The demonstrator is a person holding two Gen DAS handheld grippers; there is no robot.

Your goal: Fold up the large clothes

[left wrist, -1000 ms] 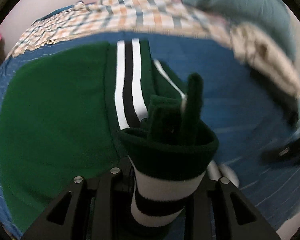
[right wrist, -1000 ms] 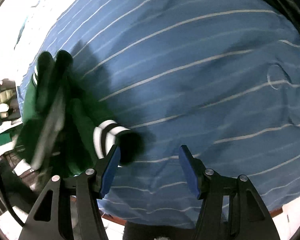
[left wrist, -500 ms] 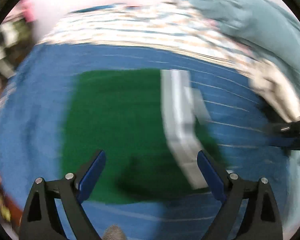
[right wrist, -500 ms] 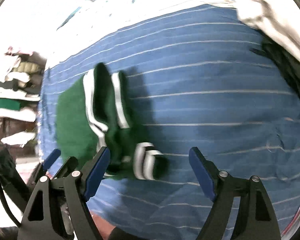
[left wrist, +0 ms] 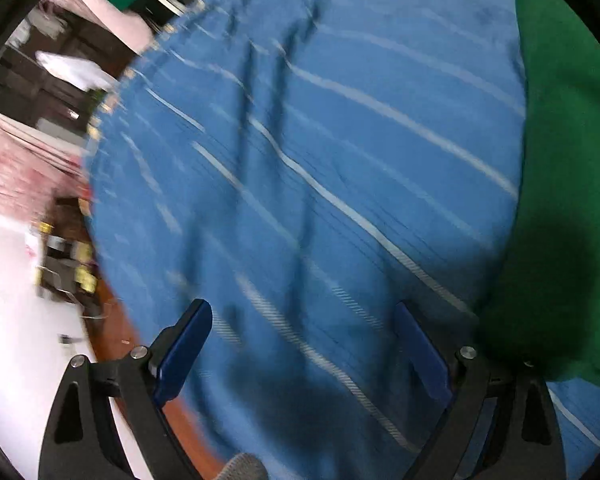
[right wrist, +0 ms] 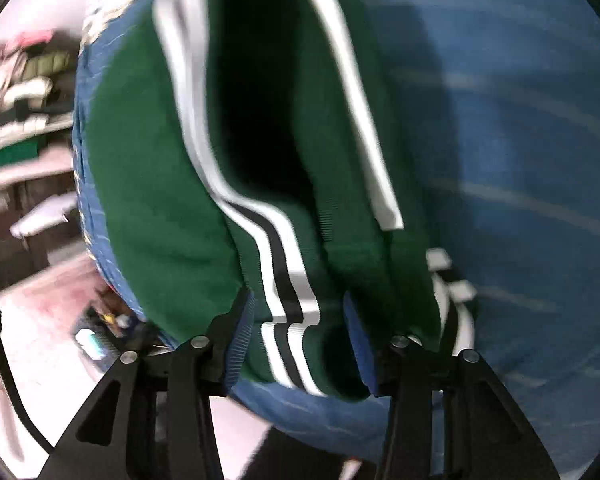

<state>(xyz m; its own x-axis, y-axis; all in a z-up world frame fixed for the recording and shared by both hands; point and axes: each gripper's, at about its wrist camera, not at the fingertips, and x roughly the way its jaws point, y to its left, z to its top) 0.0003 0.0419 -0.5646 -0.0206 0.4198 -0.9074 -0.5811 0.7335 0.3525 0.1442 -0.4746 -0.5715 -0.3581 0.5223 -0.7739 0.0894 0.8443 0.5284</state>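
Observation:
A green garment with white and black stripes (right wrist: pixel 156 184) lies folded on a blue striped sheet (right wrist: pixel 520 120). In the right wrist view my right gripper (right wrist: pixel 300 332) has its blue pads on either side of the garment's striped near edge, jaws partly closed around it; a firm grip does not show. In the left wrist view my left gripper (left wrist: pixel 304 348) is open and empty above the bare sheet (left wrist: pixel 300 160). The garment's plain green part (left wrist: pixel 560 160) lies at the right edge of that view.
The sheet's near edge shows in both views, with a wooden frame (left wrist: pixel 116 332) under it. Beyond it are a white floor, shelves with folded clothes (right wrist: pixel 24 92) and clutter (left wrist: pixel 64 256). Both views are motion-blurred.
My left gripper let go of the striped cuff, opened and swung left off the garment over bare sheet. My right gripper moved in from the open sheet onto the garment's striped edge.

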